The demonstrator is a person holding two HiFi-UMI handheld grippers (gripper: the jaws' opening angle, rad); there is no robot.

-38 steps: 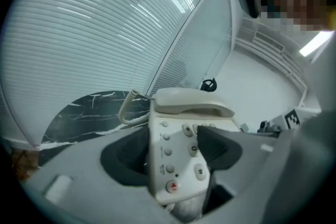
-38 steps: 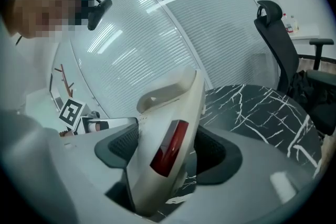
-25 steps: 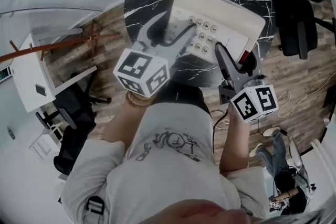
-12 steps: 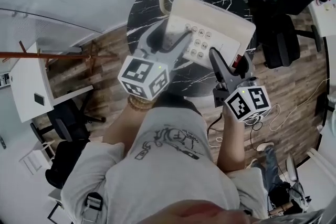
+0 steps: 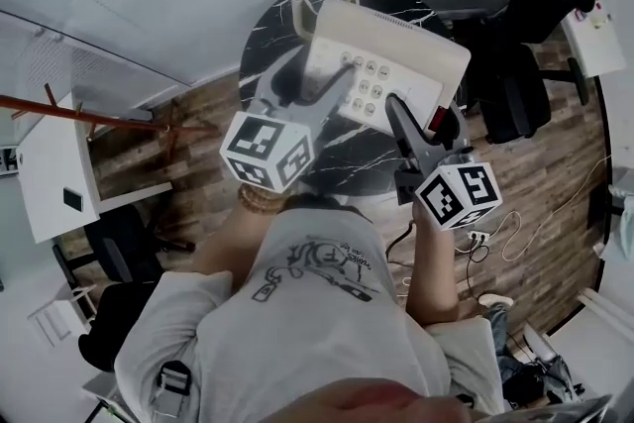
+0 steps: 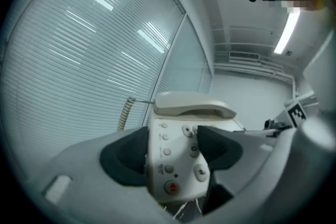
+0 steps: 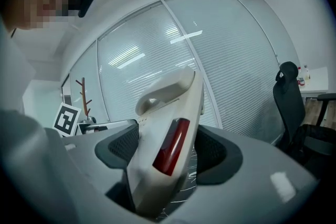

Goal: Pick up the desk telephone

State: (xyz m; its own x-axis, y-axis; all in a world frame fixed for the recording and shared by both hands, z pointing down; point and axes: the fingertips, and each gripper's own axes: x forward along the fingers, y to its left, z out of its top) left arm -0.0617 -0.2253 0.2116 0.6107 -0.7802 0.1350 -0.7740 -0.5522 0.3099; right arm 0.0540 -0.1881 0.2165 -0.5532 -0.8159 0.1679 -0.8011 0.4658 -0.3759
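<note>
Over the round black table [image 5: 265, 27], in the head view, the phone [image 5: 396, 50] is held between the two grippers. The left gripper [image 5: 322, 72] takes the phone's near left corner, and the right gripper [image 5: 421, 119] takes its near right edge. The keypad faces up, toward the camera.

In the left gripper view, the left gripper [image 6: 173, 153] has its jaws set wide and closed on the phone [image 6: 168, 131]. One dark pad [image 6: 125, 159] presses on the phone's left side. The other pad [image 6: 219, 147] lies over the keys. The handset [image 6: 193, 105] rests at the far end of the phone, and the coiled cord [image 6: 124, 114] hangs at its left. A small piece of the marble table shows below the phone.

In the right gripper view, the right gripper [image 7: 168, 150] also has its jaws wide and clamped on the phone [image 7: 157, 118]. The phone stands tilted between the two pads [image 7: 119, 147], with its red panel [image 7: 171, 147] facing the camera.
</note>
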